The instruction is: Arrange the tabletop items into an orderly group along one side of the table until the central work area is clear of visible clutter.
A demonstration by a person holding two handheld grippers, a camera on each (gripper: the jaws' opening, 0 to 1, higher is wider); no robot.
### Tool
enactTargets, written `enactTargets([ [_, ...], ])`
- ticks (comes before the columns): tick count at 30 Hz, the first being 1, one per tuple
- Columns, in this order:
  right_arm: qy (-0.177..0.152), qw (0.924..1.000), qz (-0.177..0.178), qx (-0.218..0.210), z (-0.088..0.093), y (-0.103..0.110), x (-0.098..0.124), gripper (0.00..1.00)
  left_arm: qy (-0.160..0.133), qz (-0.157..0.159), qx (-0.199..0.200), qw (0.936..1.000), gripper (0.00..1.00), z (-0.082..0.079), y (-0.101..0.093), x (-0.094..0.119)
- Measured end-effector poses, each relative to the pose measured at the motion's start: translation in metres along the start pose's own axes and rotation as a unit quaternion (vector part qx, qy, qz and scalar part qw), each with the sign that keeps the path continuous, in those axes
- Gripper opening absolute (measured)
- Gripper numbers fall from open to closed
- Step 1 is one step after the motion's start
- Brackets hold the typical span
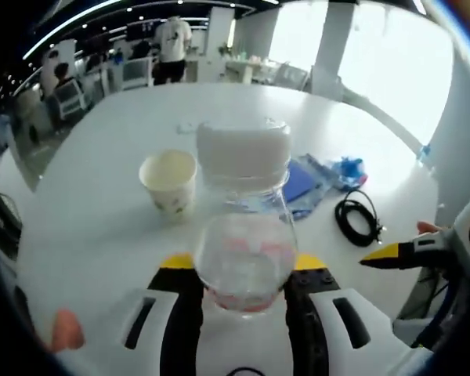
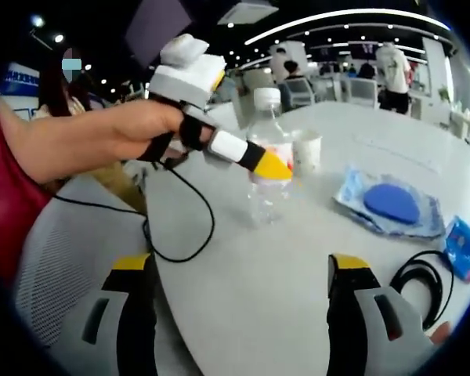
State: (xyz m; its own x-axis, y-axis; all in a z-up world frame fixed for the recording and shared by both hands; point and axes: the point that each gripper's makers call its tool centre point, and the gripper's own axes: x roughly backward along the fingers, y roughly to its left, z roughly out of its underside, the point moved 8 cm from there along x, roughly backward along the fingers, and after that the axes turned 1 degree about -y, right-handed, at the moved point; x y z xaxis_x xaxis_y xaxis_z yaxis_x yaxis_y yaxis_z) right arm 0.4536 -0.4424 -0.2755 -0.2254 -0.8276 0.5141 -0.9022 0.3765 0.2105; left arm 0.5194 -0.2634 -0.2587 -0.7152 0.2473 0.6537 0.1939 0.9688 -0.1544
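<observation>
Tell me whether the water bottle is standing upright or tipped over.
Upright. The bottle stands on the table with its white cap on top, the left gripper closed around its middle, beside the paper cup.

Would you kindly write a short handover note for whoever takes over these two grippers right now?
Left gripper: shut on the clear water bottle, held upright near the table edge.
Right gripper: open, holding nothing, over the near table edge.
On the table: paper cup beside the bottle, blue pad in clear wrapping, small blue packet, coiled black cable.
Done: bottle gripped.
Left: place the bottle, then group the cup, pad, packet and cable along one side.
</observation>
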Motion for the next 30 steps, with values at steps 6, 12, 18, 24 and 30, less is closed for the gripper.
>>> enactTargets([
  [6, 0.012, 0.9999, -0.002, 0.01, 0.002, 0.004, -0.004, 0.9, -0.025, -0.005, 0.001, 0.9997, 0.37, 0.0, 0.01, 0.013],
  [12, -0.021, 0.9995, 0.011, 0.021, -0.007, 0.003, 0.0, 0.93, -0.039, -0.017, -0.008, 0.999, 0.37, -0.004, 0.021, 0.025],
  [18, -0.098, 0.9941, 0.011, 0.045, -0.029, 0.008, 0.007, 0.99, -0.05, -0.034, -0.004, 0.9982, 0.37, -0.01, 0.041, 0.035],
  [24, -0.12, 0.9912, 0.008, 0.055, -0.036, 0.015, 0.01, 0.99, -0.063, -0.062, 0.002, 0.9961, 0.37, -0.019, 0.073, 0.042],
  [30, -0.12, 0.9913, 0.014, 0.053, -0.037, 0.016, 0.009, 0.99, -0.074, -0.08, 0.013, 0.9939, 0.37, -0.028, 0.101, 0.043],
])
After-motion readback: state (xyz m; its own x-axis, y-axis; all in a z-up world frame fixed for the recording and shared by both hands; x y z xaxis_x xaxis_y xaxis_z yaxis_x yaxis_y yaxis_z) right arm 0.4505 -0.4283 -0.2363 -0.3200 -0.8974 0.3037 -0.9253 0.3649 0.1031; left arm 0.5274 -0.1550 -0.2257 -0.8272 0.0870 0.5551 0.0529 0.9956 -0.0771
